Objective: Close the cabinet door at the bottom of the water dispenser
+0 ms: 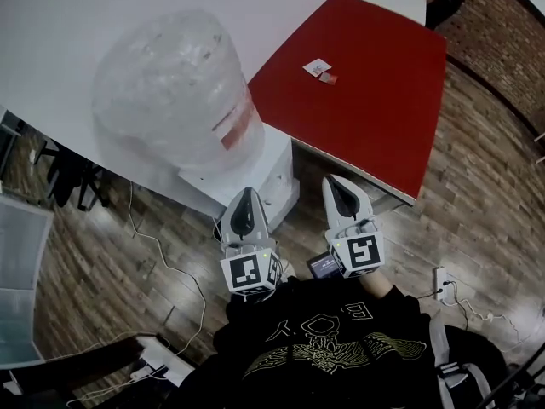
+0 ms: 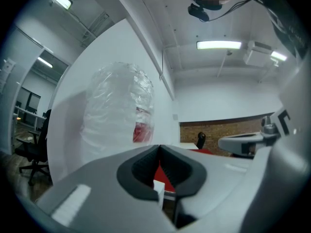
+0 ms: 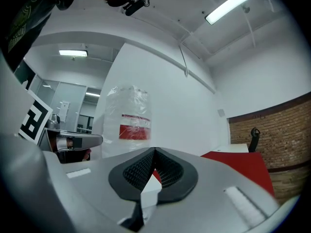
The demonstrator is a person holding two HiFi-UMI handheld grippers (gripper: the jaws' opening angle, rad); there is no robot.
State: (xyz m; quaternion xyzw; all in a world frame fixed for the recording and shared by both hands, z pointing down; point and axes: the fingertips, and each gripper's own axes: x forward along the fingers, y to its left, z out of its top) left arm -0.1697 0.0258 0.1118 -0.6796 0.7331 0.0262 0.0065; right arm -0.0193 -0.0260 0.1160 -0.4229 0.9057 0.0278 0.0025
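White dispenser (image 1: 277, 177) fwd of jaws

- The premises presented as an office.
- A swivel chair (image 2: 31, 152) stood on wood-pattern flooring (image 1: 477, 211).
- Strip lights (image 2: 218, 45) were fitted to a white ceiling.
- A bottled water dispenser (image 1: 183, 109) and a red table (image 1: 366, 83) stood near a brick wall (image 2: 218, 132).

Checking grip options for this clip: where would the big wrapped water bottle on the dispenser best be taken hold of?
Probably its rounded body, squeezed between the left gripper and right gripper from opposite sides. The water bottle sits on the dispenser, neck hidden, and looks too wide for one gripper's fingers; its loose wrap may slip.
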